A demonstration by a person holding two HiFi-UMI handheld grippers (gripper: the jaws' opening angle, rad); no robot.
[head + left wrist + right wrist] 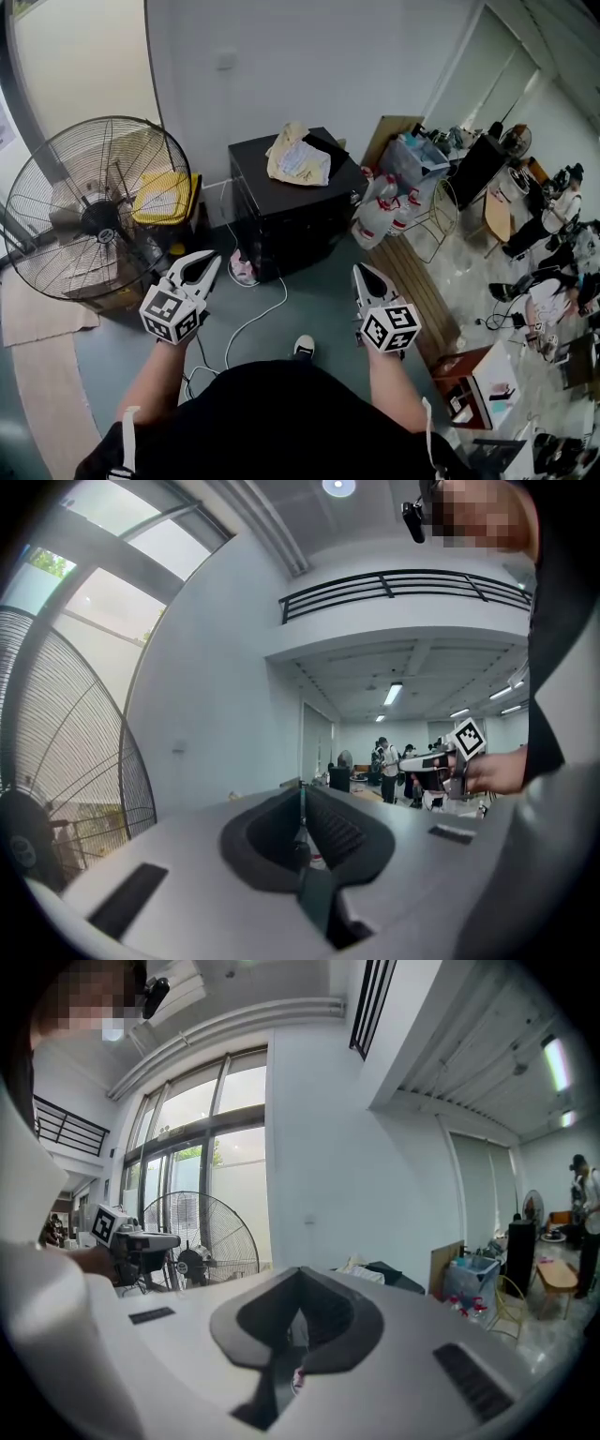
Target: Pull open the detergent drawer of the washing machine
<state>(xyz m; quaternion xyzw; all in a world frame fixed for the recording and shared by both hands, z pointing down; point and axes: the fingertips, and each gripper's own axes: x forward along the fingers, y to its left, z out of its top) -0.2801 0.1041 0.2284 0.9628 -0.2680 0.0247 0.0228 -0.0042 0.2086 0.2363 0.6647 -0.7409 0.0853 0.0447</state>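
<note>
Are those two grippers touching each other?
Apart. The head view shows a wide stretch of floor between the left gripper and the right gripper.

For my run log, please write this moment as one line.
left gripper: jaws shut, empty | right gripper: jaws shut, empty | detergent drawer: not in view | contact: none

We record a grey floor (323, 305) carrying a large standing fan (94, 211), a black cabinet (291, 211), a loose white cable (246, 325) and clustered plastic bottles (380, 220) beside the cabinet.
</note>
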